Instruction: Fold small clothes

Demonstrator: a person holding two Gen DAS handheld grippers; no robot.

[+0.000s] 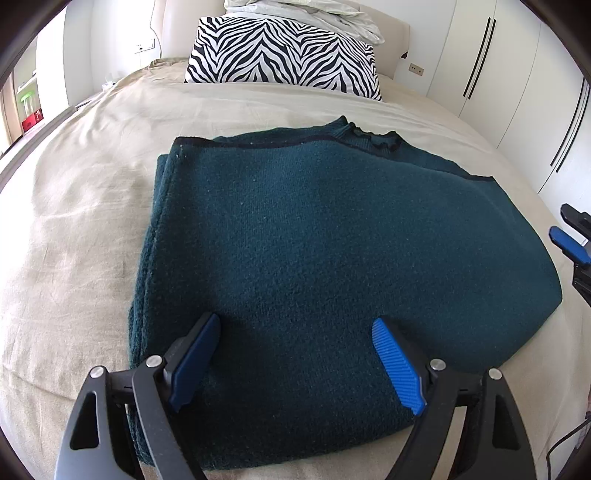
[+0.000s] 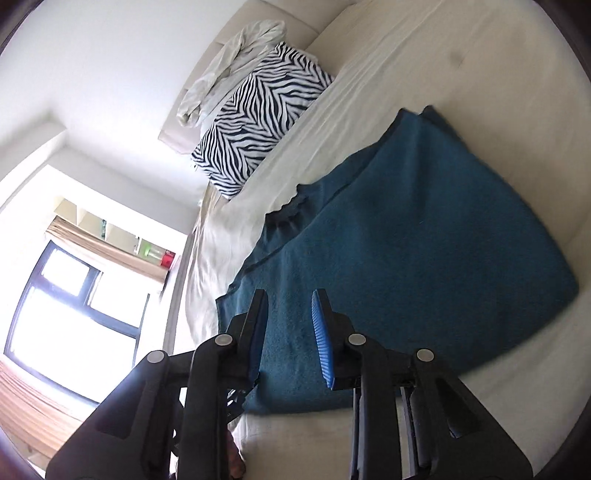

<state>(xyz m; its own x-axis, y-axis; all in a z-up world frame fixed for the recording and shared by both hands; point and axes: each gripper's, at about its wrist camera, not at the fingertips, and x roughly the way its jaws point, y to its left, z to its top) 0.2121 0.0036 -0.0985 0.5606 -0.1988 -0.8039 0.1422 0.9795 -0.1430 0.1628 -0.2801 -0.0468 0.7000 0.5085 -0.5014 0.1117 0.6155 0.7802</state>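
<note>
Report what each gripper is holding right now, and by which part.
Nothing is held. The left gripper stands open over the folded teal sweater; the right gripper has a narrow empty gap between its pads.

Black left gripper, ribbed blue pads, silver pivot screws

A home bedroom. Wide bed under a beige sheet, padded headboard behind. Zebra-striped pillow at the head, crumpled pale bedding heaped above it. White wardrobe doors with long dark handles along one side. Window with dark frame, shelf of small items above it, wall sockets nearby.
</note>
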